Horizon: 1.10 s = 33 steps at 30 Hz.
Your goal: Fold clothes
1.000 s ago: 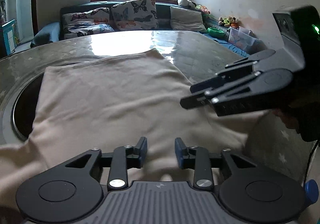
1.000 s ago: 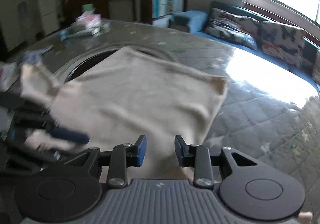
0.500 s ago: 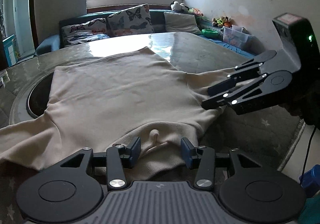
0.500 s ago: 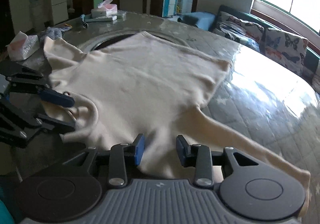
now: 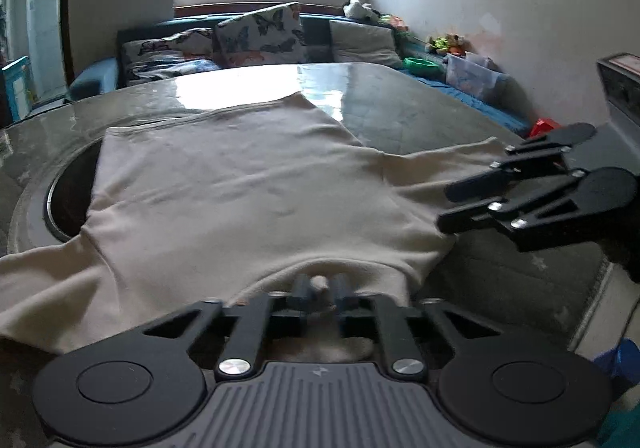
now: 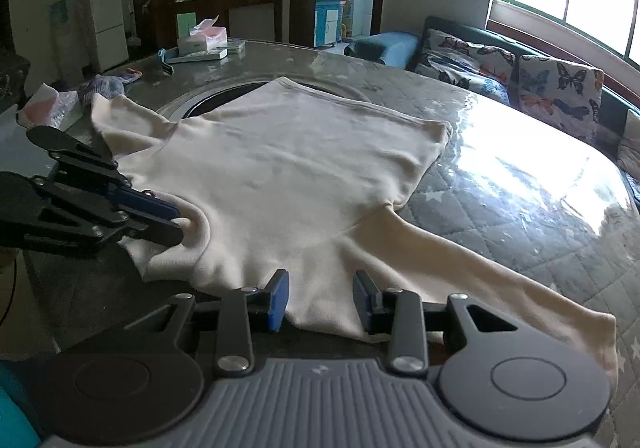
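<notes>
A cream long-sleeved top [image 5: 240, 183] lies spread flat on the round glass-topped table [image 5: 392, 107], sleeves out to both sides. It also shows in the right wrist view [image 6: 304, 175]. My left gripper [image 5: 319, 288] is shut on the top's near edge at the collar; it also shows in the right wrist view [image 6: 176, 221] pinching that fold. My right gripper [image 6: 320, 298] is open, its jaws on either side of the near shoulder edge. In the left wrist view the right gripper [image 5: 448, 207] sits over the right shoulder.
A dark round inset [image 6: 216, 103] in the table lies partly under the top. A tissue box [image 6: 202, 39], papers and a crumpled cloth [image 6: 106, 85] sit at the table's far left. A sofa with butterfly cushions [image 5: 256, 35] runs behind the table.
My left gripper has closed on the collar edge, which it only straddled half a second ago. My right gripper has stayed open by the shoulder edge.
</notes>
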### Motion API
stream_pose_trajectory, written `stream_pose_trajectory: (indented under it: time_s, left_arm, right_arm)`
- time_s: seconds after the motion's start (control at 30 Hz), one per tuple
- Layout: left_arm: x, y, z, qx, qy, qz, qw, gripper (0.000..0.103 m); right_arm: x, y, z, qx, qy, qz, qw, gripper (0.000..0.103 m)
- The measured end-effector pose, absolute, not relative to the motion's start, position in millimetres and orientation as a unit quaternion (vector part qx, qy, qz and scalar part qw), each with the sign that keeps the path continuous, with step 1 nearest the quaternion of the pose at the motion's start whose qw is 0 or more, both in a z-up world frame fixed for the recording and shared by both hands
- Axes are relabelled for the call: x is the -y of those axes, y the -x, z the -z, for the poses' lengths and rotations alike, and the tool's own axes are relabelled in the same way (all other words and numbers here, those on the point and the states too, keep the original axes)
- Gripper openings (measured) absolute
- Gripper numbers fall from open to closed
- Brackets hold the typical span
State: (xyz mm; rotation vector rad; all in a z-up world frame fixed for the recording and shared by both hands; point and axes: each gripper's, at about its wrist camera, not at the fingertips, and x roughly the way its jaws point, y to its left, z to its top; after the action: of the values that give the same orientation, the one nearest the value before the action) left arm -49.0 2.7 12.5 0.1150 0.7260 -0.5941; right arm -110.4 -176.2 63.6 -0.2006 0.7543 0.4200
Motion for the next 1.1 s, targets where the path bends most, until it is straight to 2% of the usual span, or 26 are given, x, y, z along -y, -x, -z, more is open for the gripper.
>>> stream_pose_trajectory:
  time_s: [0.2, 0.4, 0.8, 0.87, 1.1]
  left_arm:
    - [-17.0, 62.9, -35.6, -0.322, -0.027, 0.309, 0.894, 0.004]
    - [-18.2, 56.4, -15.1, -0.353, -0.030, 0.301, 0.885, 0.004]
    - [-40.8, 45.1, -31.0, -0.345, -0.019, 0.279, 0.896, 0.007]
    - [-39.0, 39.0, -18.1, -0.368, -0.034, 0.272, 0.888, 0.007]
    - [-35.2, 42.6, -28.4, -0.351, -0.041, 0.277, 0.894, 0.012]
  right_arm:
    - [169.0, 117.5, -71.3, -0.352, 0.094, -0.220, 0.905, 0.035]
    - [141.8, 116.7, -76.5, -0.336, 0.101, -0.260, 0.900, 0.035]
    - [95.9, 121.3, -51.9, -0.355, 0.147, -0.318, 0.867, 0.033]
    - [104.5, 124.7, -56.1, -0.354, 0.134, -0.312, 0.872, 0.033]
    - [164.8, 134.6, -70.4, -0.344, 0.060, -0.236, 0.907, 0.033]
